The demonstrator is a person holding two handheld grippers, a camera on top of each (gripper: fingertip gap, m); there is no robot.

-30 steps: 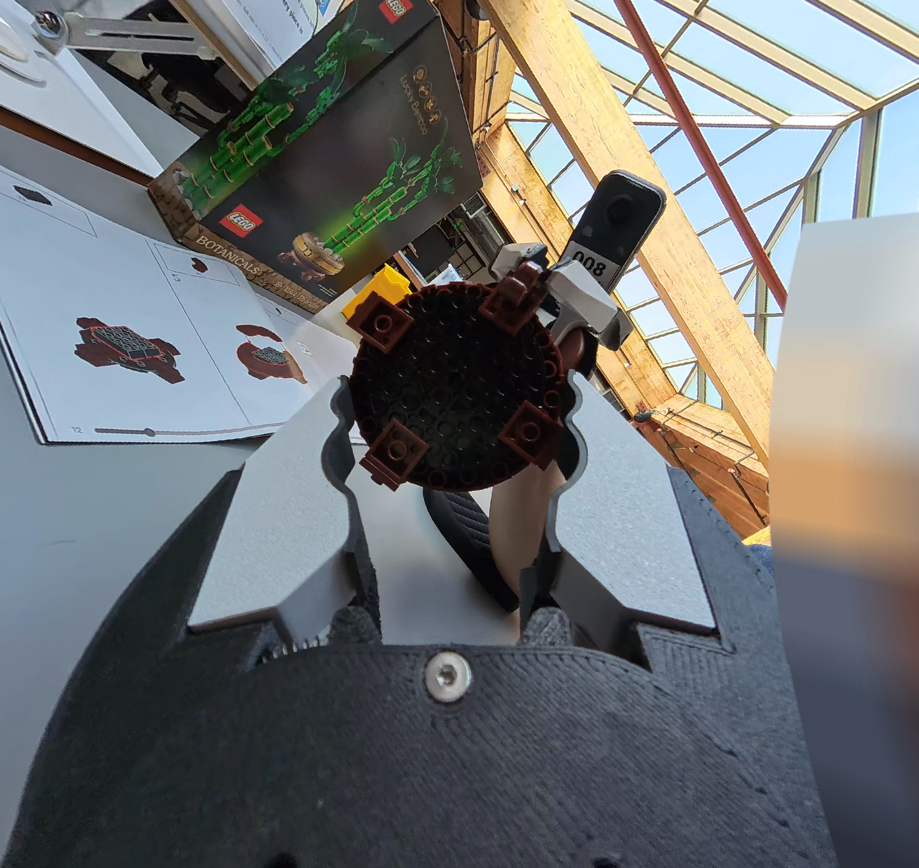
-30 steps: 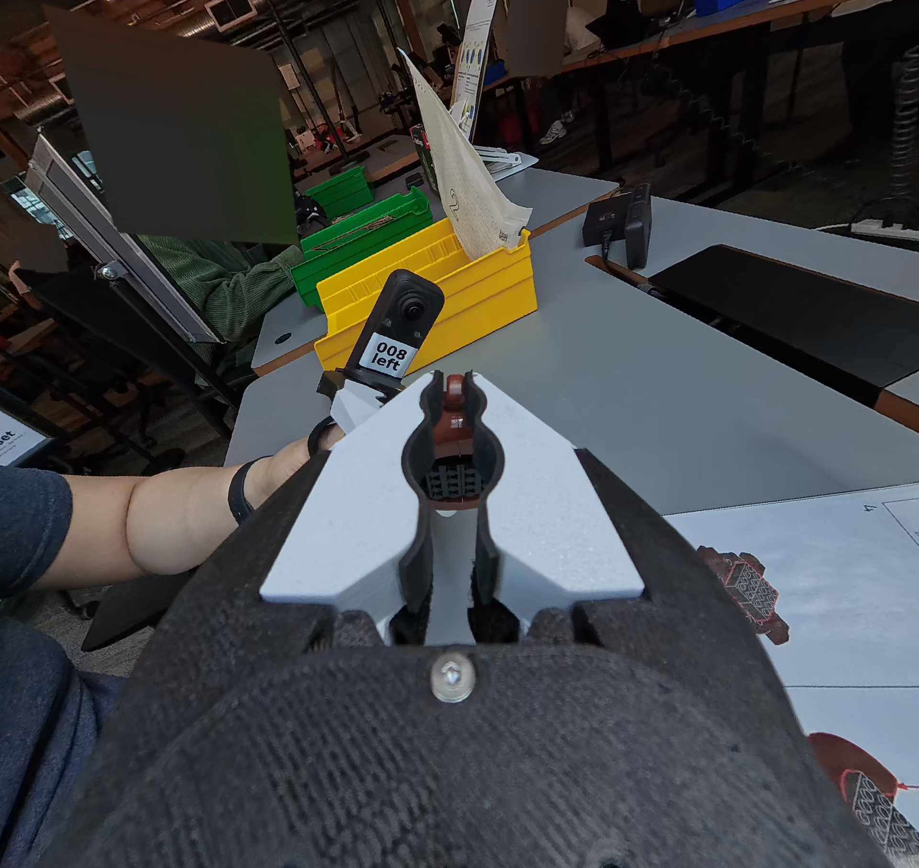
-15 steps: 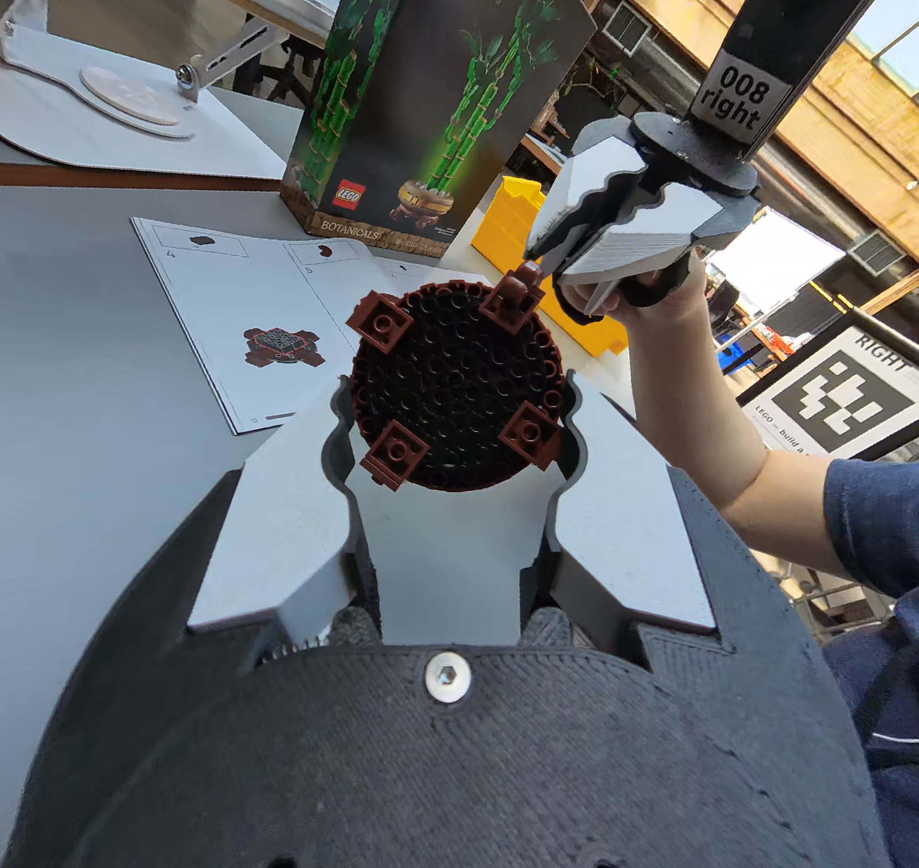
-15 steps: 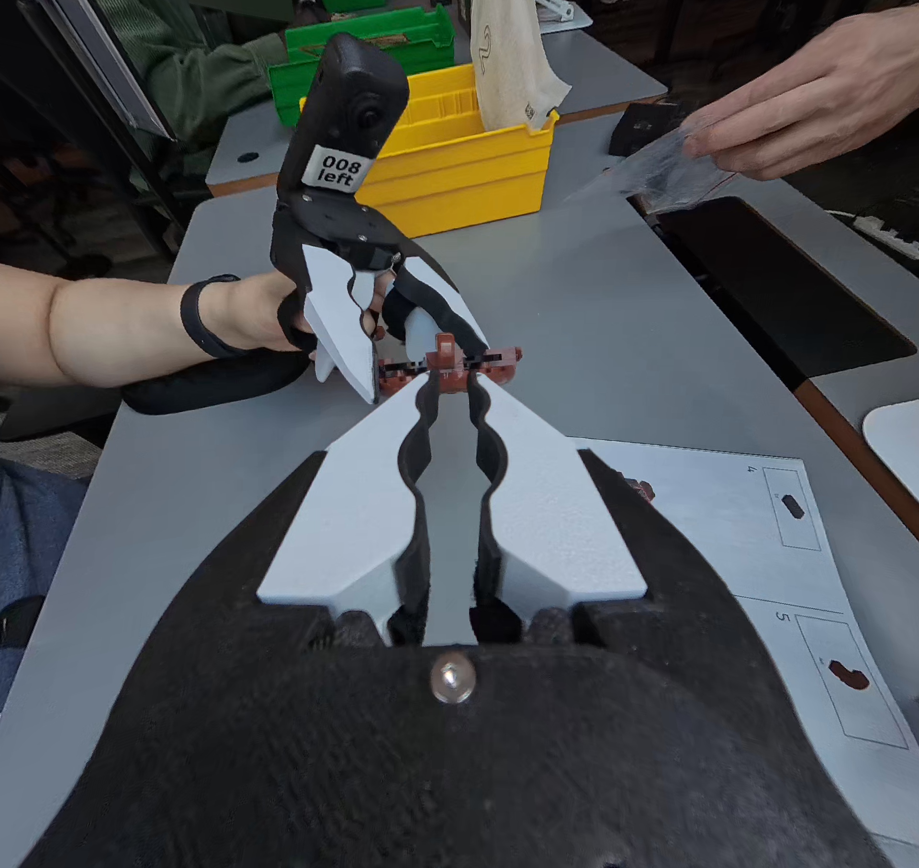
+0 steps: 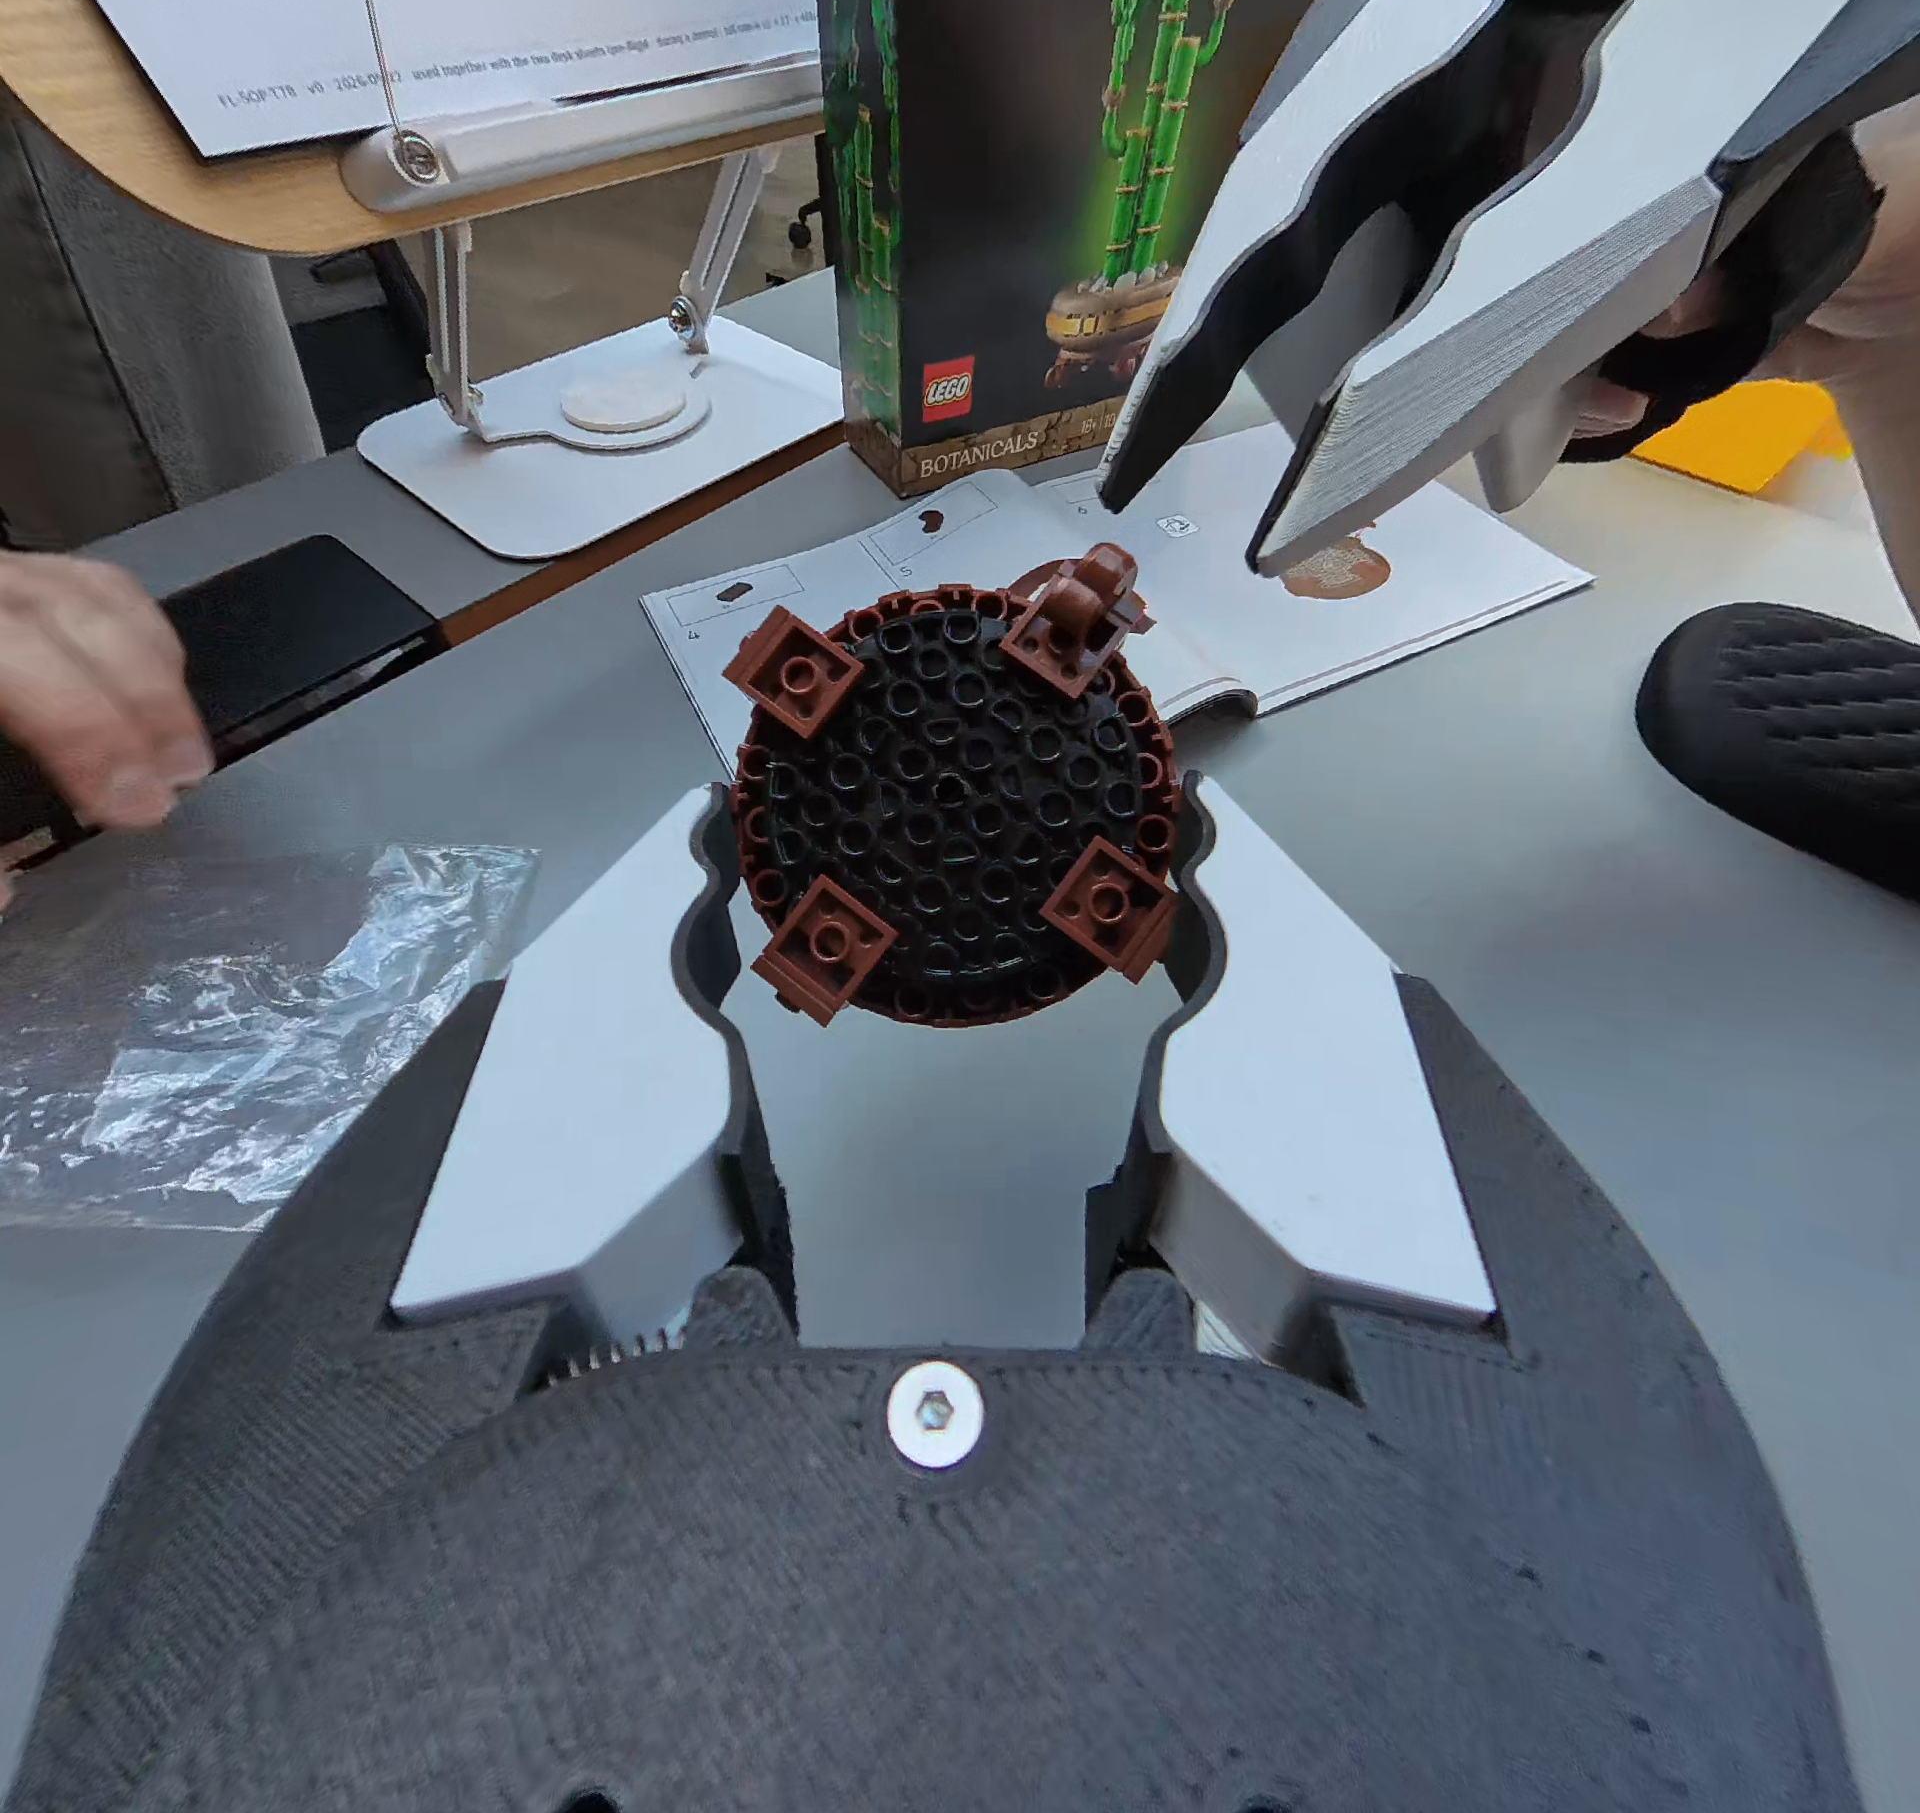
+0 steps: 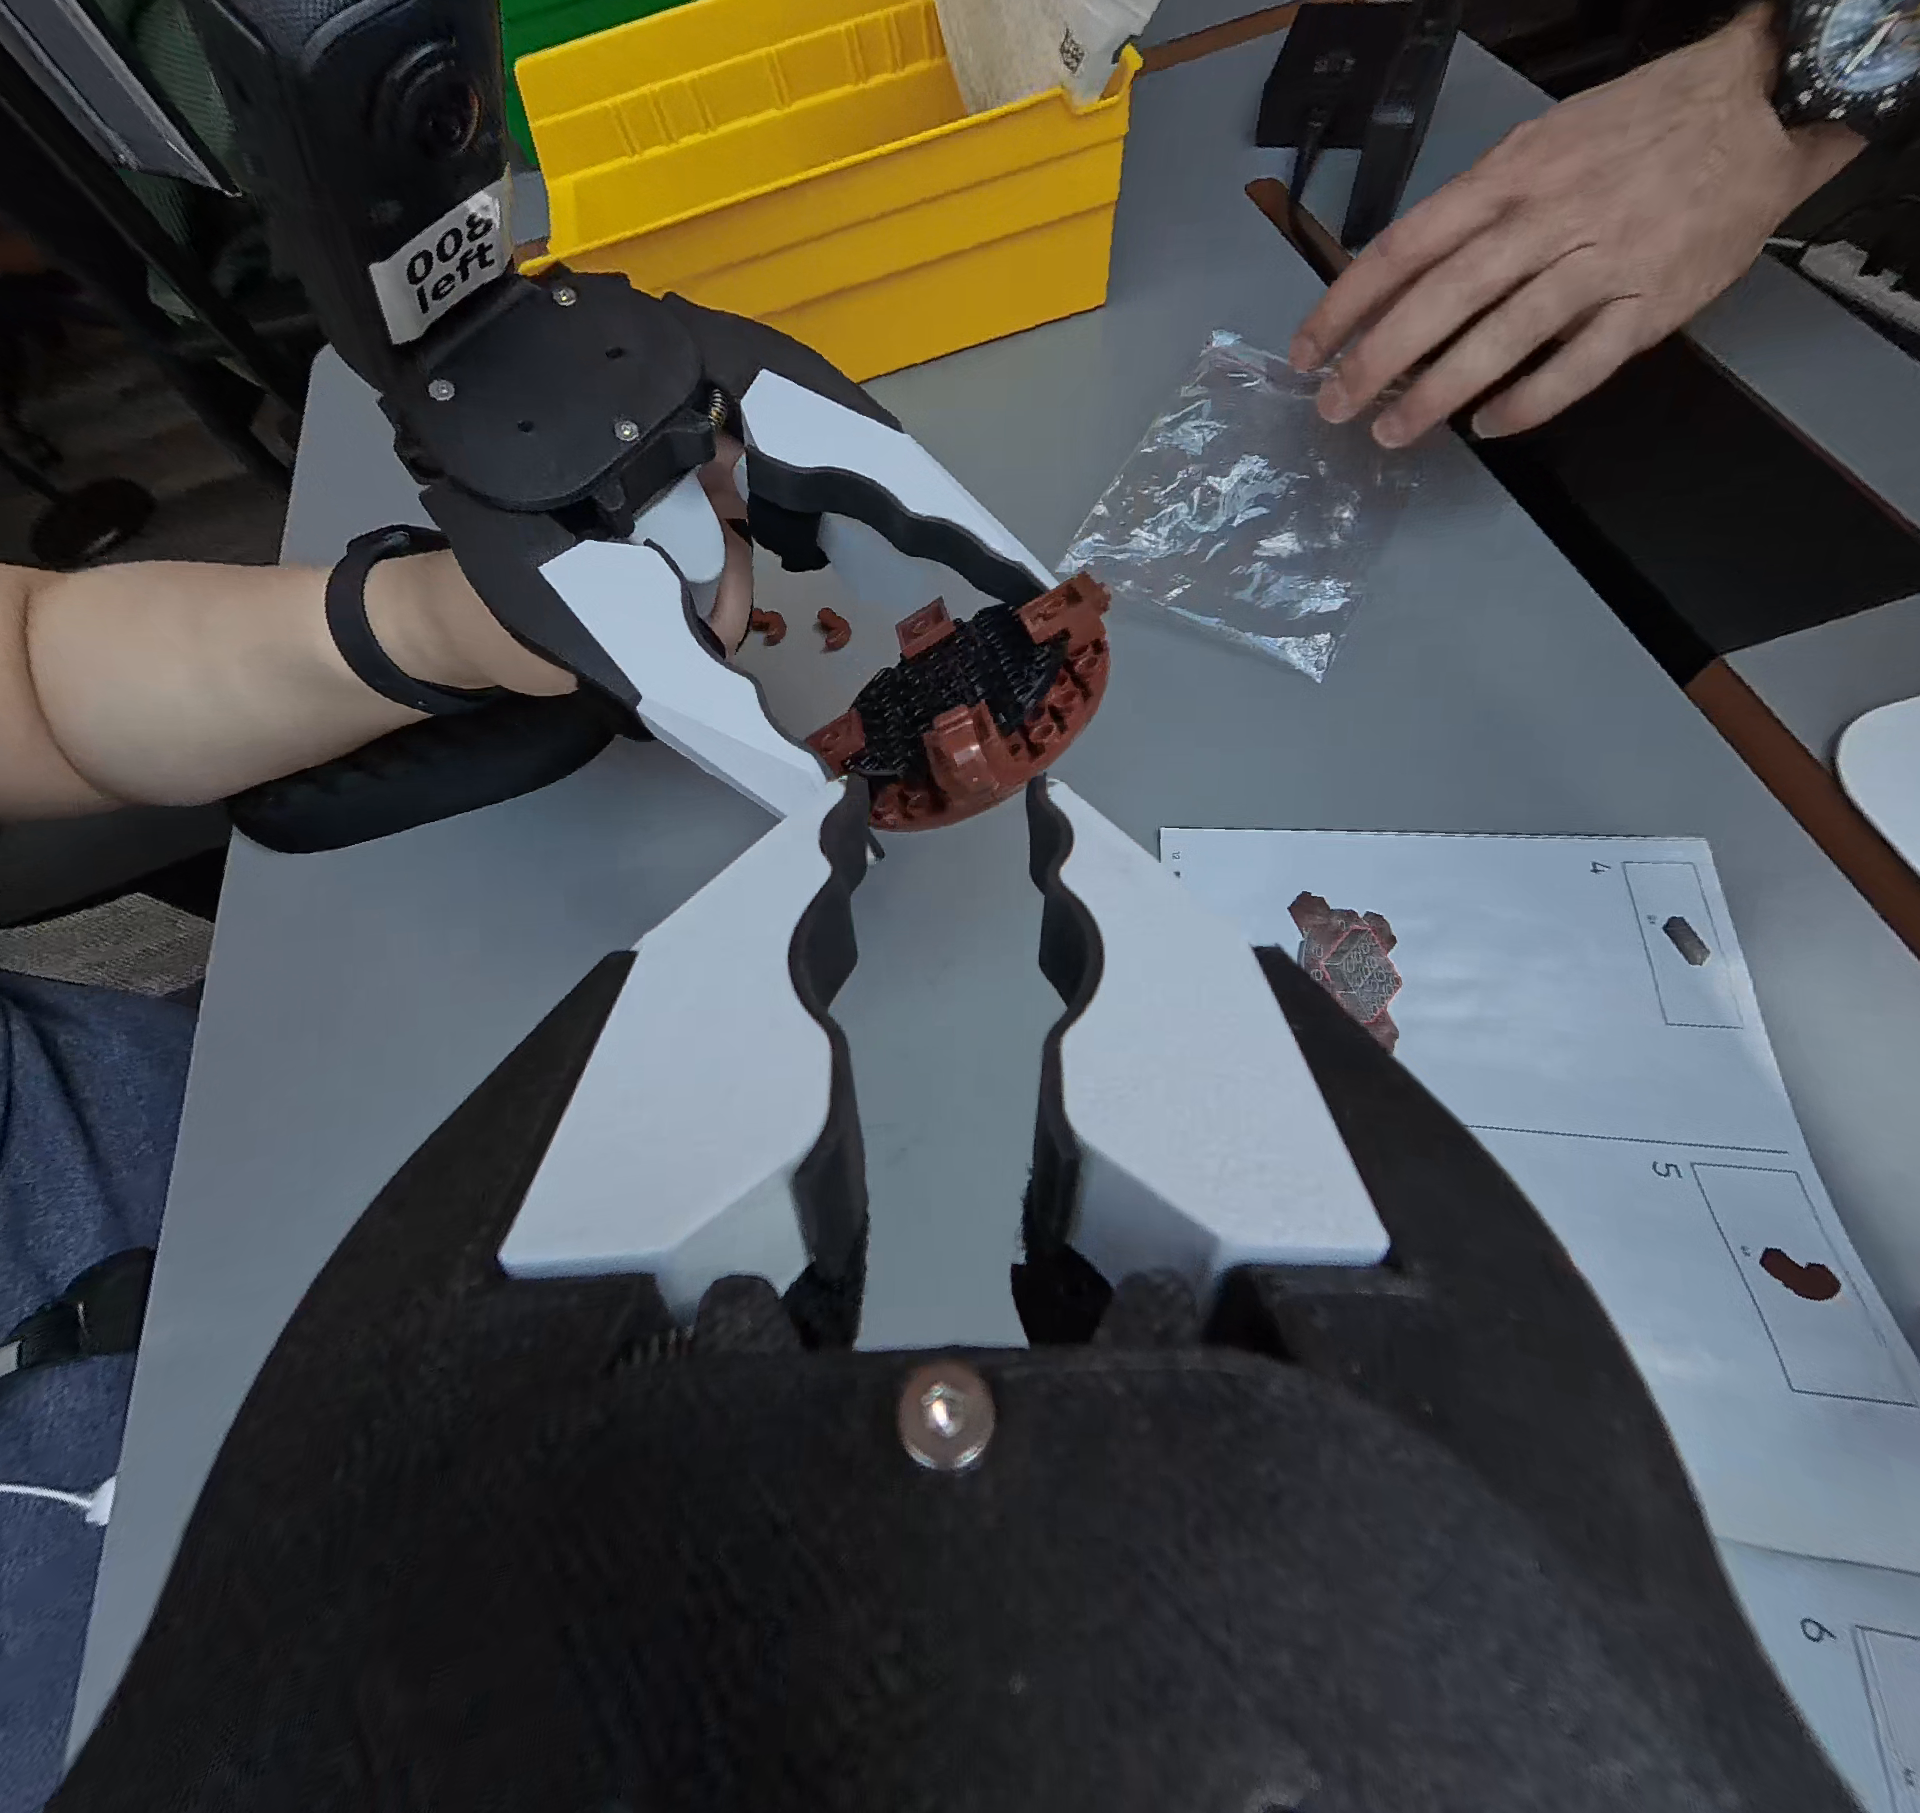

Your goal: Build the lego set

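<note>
Box (image 5: 1029, 184) with printed logo stands behind instruction booklet (image 5: 1247, 610).

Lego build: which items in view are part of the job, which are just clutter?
In play: round brown-and-black base in left gripper; open right gripper; instruction booklet; loose brown pieces; parts bag.

Clutter: yellow bin, set box, document stand.

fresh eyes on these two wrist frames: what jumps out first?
The round black-and-brown lego base, clamped edge to edge in the left gripper and held above the grey table, studless underside toward the camera. Just above it hangs the right gripper, open and empty, near the small brown piece on the base's rim. At the table's edge, another person's hand presses on a clear plastic bag.
</note>
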